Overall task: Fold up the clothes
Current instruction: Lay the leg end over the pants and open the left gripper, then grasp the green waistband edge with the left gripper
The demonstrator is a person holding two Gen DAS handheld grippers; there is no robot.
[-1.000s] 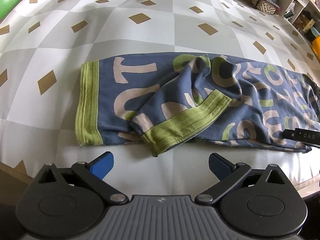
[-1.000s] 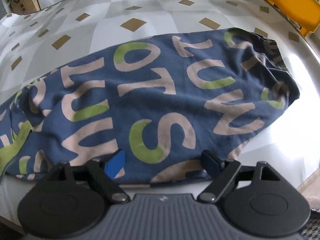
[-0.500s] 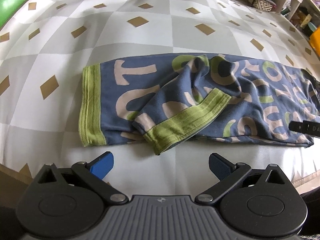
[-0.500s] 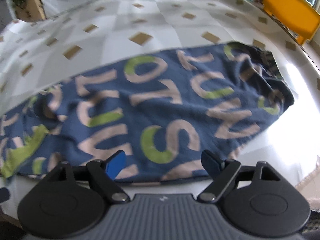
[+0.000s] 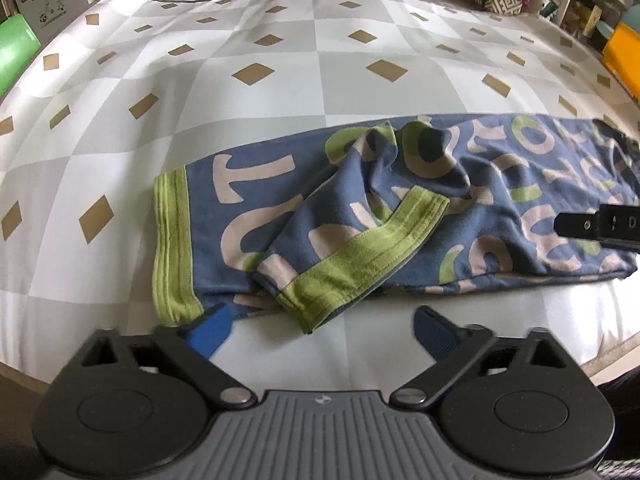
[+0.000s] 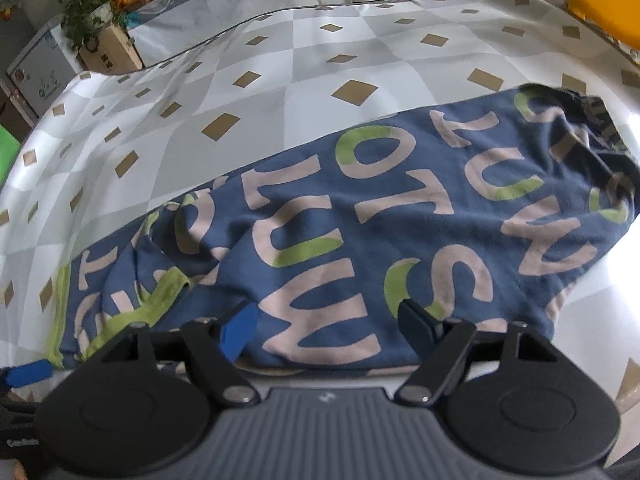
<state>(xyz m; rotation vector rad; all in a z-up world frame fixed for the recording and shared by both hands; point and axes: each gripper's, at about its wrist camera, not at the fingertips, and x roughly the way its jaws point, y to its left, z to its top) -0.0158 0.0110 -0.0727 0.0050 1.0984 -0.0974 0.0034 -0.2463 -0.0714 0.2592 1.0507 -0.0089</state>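
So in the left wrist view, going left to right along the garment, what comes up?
Green hem band → large pale T print → folded-over leg with green cuff → rumpled blue lettered fabric → tip of the right tool at the frame edge.

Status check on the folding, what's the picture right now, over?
Left hand-held gripper and right hand-held gripper open, jaws just narrowing, empty. Blue lettered garment on checked cover, one green cuff flopped over. Nothing in the way.

The far half of the table (image 5: 280, 80) is bare cloth, so a claw can pass there freely. Along the near edge the blue garment (image 5: 400, 208) lies long, with one bunched fold rising in its middle.
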